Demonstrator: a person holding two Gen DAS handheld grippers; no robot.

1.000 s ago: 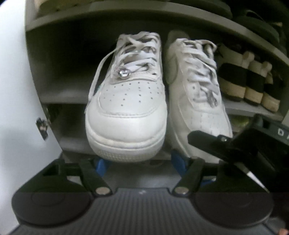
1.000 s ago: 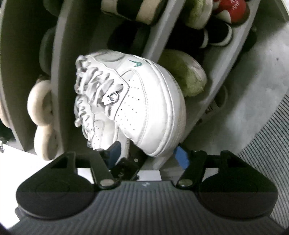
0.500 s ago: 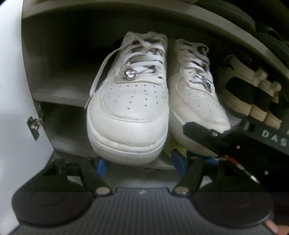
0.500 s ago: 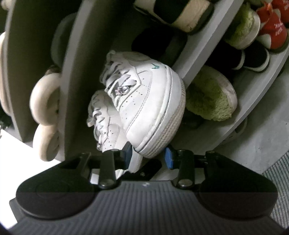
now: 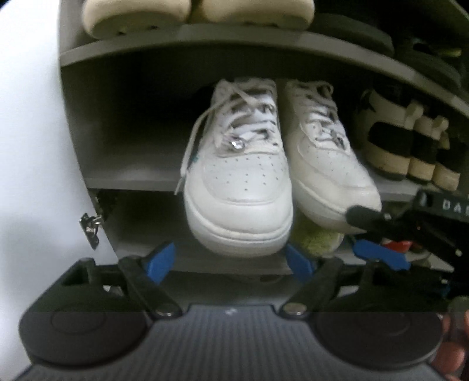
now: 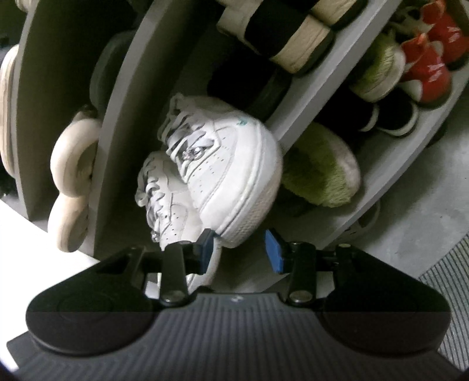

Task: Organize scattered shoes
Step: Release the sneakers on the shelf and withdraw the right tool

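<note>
Two white lace-up sneakers stand side by side on the middle shelf of a grey shoe rack (image 5: pixel 140 181), toes out over its front edge. In the left wrist view the left sneaker (image 5: pixel 240 187) is just ahead of my left gripper (image 5: pixel 228 260), which is open with its blue pads clear of the toe. The right sneaker (image 5: pixel 325 164) is beside it. In the right wrist view, rolled sideways, my right gripper (image 6: pixel 239 247) is open just below the toe of that sneaker (image 6: pixel 234 181). The right gripper also shows in the left wrist view (image 5: pixel 378 234).
Black-and-cream sandals (image 5: pixel 407 146) share the shelf to the right. A green fuzzy slipper (image 6: pixel 319 173) sits on the shelf below, red shoes (image 6: pixel 428 58) further along. Cream shoes (image 5: pixel 193 11) fill the shelf above. A white wall (image 5: pixel 29 146) lies left; grey floor (image 6: pixel 410 219) below.
Both grippers have opened and drawn back from the sneakers. The pair now rests on the shelf, pushed further in than a second ago.
</note>
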